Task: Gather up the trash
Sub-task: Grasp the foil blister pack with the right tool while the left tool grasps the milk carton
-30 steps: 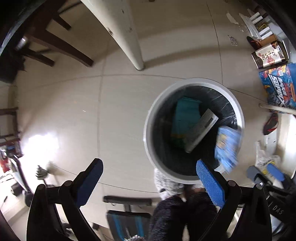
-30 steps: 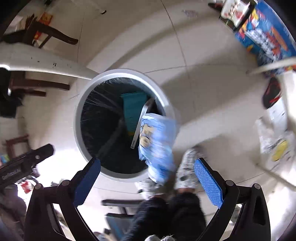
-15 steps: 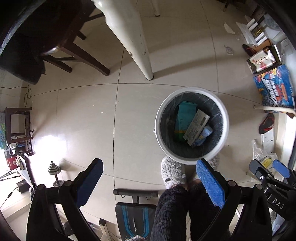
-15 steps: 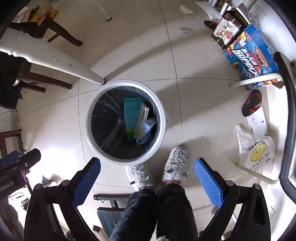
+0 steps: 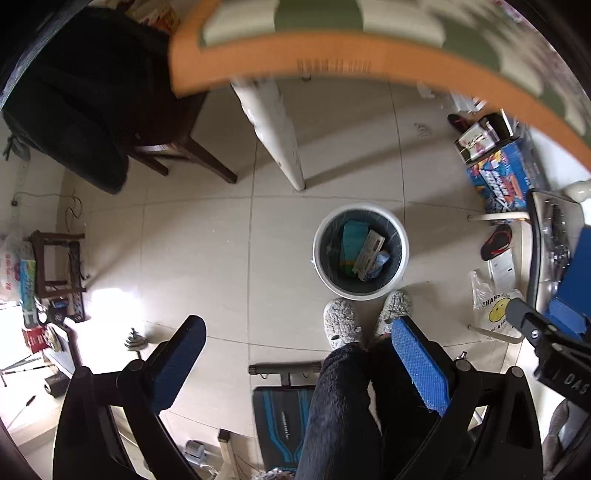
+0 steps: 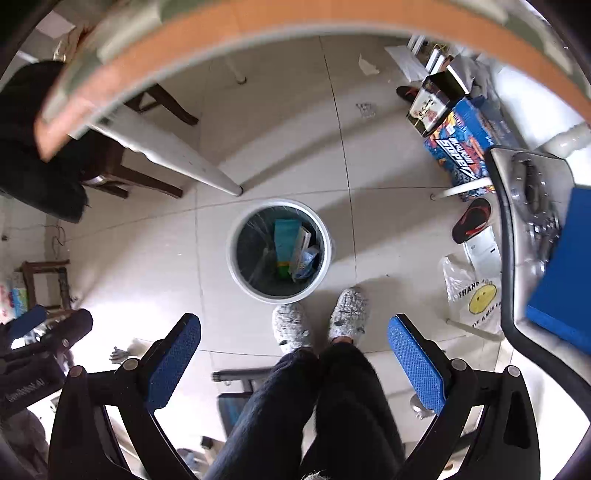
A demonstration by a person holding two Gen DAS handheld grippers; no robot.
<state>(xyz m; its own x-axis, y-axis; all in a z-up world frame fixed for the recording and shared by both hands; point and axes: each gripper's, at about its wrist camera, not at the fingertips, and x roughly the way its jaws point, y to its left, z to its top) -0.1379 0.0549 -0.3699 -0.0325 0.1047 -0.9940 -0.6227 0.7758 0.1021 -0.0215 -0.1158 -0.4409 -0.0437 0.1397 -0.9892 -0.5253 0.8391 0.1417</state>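
A white round trash bin (image 5: 321, 266) (image 6: 232, 258) with a dark liner stands on the tiled floor far below. Inside it lie a teal box (image 5: 351, 240) (image 6: 286, 236), a grey-white flat carton (image 5: 369, 251) (image 6: 301, 245) and a blue snack bag (image 5: 378, 264) (image 6: 308, 262). My left gripper (image 5: 299, 362) is open and empty, high above the floor. My right gripper (image 6: 295, 354) is open and empty too, above the person's slippers (image 6: 321, 321). The right gripper's body (image 5: 554, 350) shows at the right edge of the left wrist view.
An orange-edged table rim (image 5: 332, 62) (image 6: 258, 22) crosses the top of both views, with a white table leg (image 5: 277, 129) (image 6: 177, 155) under it. A dark chair (image 5: 92, 92), a blue printed box (image 6: 461, 144), a sandal (image 6: 472, 219) and a smiley plastic bag (image 6: 476, 299) surround the bin.
The blue snack bag dropped from the right gripper into the bin. Both grippers then rose well above the bin, and the table edge has come into view at the top.
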